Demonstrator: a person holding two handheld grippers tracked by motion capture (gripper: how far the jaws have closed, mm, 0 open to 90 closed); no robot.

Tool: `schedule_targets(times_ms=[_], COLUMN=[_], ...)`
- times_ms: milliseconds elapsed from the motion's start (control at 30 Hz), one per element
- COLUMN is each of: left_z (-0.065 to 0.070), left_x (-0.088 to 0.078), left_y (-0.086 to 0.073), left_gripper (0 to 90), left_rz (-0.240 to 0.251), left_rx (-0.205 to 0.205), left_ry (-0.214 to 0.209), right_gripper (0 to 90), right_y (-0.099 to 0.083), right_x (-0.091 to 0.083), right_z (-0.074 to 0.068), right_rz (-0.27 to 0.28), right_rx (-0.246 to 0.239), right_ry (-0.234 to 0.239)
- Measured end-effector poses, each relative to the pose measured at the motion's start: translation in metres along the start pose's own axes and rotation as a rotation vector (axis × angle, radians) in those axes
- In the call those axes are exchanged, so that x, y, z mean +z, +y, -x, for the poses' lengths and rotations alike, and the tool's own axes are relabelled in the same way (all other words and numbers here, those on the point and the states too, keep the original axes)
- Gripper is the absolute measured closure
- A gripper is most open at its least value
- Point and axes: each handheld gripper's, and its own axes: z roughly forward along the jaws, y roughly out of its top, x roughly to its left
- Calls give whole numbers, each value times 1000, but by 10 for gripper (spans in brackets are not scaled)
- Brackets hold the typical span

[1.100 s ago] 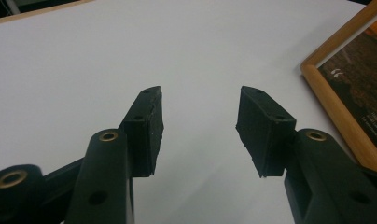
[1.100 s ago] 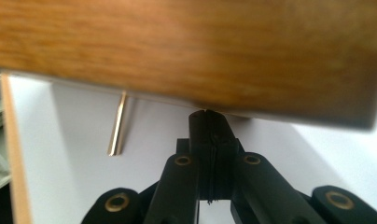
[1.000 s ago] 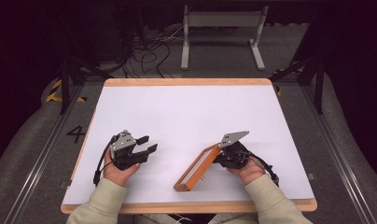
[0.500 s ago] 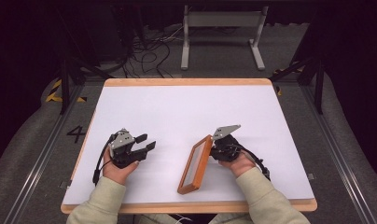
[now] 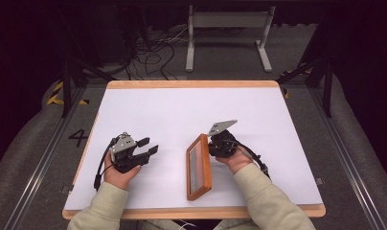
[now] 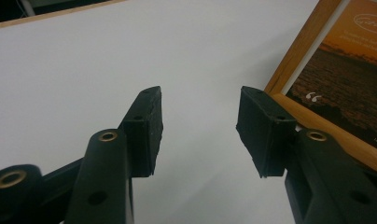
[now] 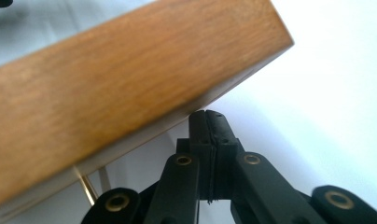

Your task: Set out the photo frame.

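Observation:
A wooden picture frame (image 5: 206,167) lies flat on the white table, its long side running nearly straight away from me. It holds an orange sunset print (image 6: 345,79). My right gripper (image 5: 211,146) is shut with nothing between its jaws. Its closed tips (image 7: 209,116) press against the frame's thick wooden edge (image 7: 130,88) near the far end. My left gripper (image 5: 149,145) rests to the left of the frame, apart from it. Its jaws stand open over bare table (image 6: 198,121), and the frame's corner (image 6: 289,70) lies just beyond its right jaw.
The white table top (image 5: 182,110) has a wooden rim (image 5: 191,84). Beyond its far edge are floor cables (image 5: 153,52) and a metal stand (image 5: 227,28). A painted 4 (image 5: 79,138) marks the floor at the left.
The right gripper has moved left, and the frame has swung from a diagonal to nearly lengthwise, its far end going left. The left gripper has stayed put.

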Motion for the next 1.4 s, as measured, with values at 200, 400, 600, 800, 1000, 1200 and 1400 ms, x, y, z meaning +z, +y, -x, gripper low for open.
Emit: schedule_targets(times_ms=[200,400,600,800,1000,1200,1400], left_z=[-4,-7,-6,-6,-7,-7,-7], left_x=[-2,-3,-6,-8,-9,-9,-9], left_y=[-1,-1,-2,-2,-3,-3,-3], left_gripper=[505,483,469,466,459,457,456], left_rz=[-3,-6,-15,-14,-16,-18,-16], left_rx=[-4,-11,1,-3,0,-9,-3], left_ry=[3,4,6,8,14,11,13], right_gripper=[900,887,768,617,537,414,299], right_y=[9,9,11,19,26,38,44], right_x=[7,4,-14,-39,-56,-76,-81], right_z=[-3,-2,1,-3,-9,-19,-32], right_rz=[15,11,-24,-25,-15,2,-1], right_rx=[-21,-29,2,29,45,63,72], right_ry=[14,-10,-62,-89,-95,-74,-51])
